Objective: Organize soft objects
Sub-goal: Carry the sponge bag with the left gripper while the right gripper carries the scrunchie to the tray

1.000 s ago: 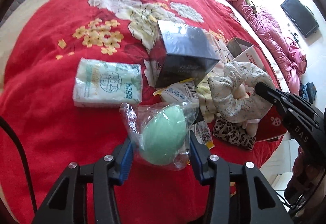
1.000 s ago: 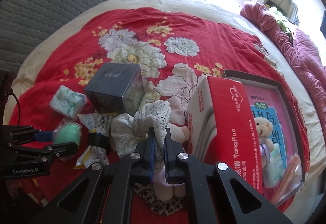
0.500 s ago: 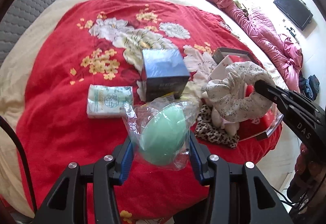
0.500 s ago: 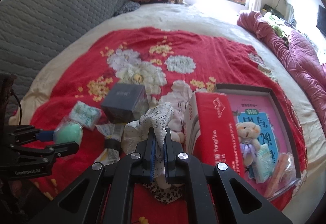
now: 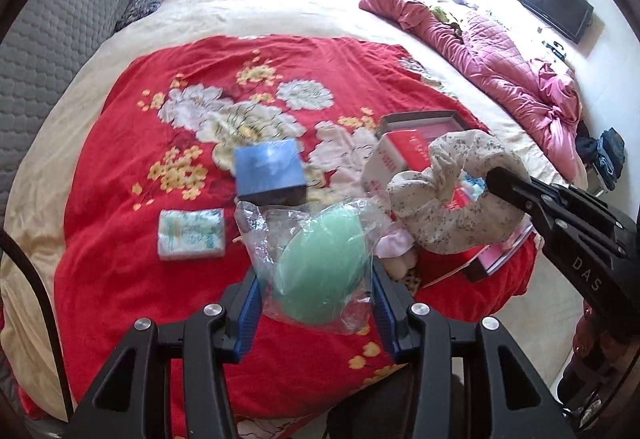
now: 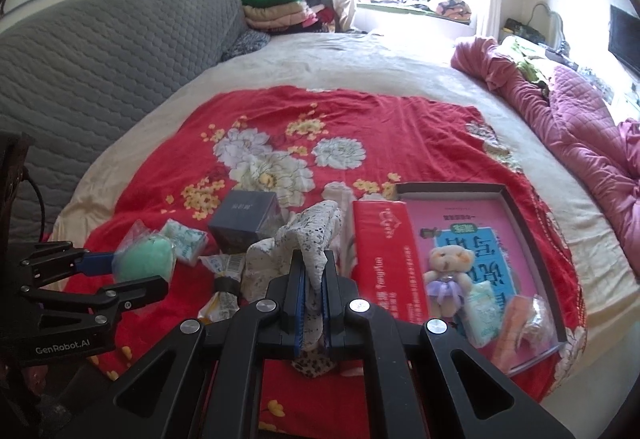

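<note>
Both pairs of tongs are loaded and held above the bed, so the step in hand looks like the carry: two soft things picked out of the clutter and on their way to wherever they are being gathered. The left tongs (image 5: 316, 297) pinch a green egg-shaped sponge (image 5: 320, 275) through its clear crinkled bag, one blue pad on each side. The right tongs (image 6: 313, 293) are pressed together on a fold of a speckled cream fabric ring (image 5: 456, 195), which hangs puffy and gathered from their tips.

Just right of the right tongs and below them lies a shallow dark tray (image 6: 516, 217), where a small teddy bear (image 6: 448, 271) and a few soft packets already sit. That reads as the likely drop point, so the next move calls for swinging each load over the tray and lowering it before letting go.

A tissue pack (image 5: 191, 234) and a dark box (image 5: 269, 172) rest on the red blanket (image 5: 120, 179) beyond the left tongs.
</note>
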A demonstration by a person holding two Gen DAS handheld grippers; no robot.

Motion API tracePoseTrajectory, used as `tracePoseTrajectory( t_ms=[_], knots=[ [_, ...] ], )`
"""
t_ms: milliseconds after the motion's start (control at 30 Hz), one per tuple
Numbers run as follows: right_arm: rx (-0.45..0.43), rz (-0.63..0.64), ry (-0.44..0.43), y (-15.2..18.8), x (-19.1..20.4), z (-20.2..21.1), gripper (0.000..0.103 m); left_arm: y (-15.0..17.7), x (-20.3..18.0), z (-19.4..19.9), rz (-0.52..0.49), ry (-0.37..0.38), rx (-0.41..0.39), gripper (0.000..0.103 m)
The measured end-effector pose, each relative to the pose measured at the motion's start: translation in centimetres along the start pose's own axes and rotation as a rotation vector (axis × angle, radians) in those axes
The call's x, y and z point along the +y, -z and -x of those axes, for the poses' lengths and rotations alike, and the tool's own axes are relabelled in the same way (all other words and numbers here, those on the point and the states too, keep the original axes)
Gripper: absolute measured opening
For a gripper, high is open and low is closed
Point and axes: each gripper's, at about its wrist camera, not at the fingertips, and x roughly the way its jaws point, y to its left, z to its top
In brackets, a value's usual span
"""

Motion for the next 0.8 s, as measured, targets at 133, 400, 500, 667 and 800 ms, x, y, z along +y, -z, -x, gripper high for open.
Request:
tracePoseTrajectory(
  t_ms=[133,400,500,667,800],
  knots=[
    [-0.032,-0.020,0.019,-0.2,-1.7,1.9,0.006,-0.6,-1.8,0.3,-0.014,0.016,-0.011,0.049],
    [-0.083,-0.071,0.068,-0.3,-4.7,4.6,0.006,-1.8,-5.8,0.5,-0.053,0.049,-0.020,0.049],
    [-0.102,-0.106,0.066,-0.2,-6.0,5.6,0.006,-2.3,-7.4,0.5,-0.075,0.058,-0.023,0.049],
    [-0.138,-0.159,0.095,0.1,-8.2,6.9,0.006,-2.7,-9.8,0.2,-0.117,0.071,-0.023,0.049],
    [-0.144,-0.186,0.124,0.4,-9.7,7.2,0.006,-2.8,-11.4,-0.4,-0.145,0.081,-0.009,0.049]
  ],
)
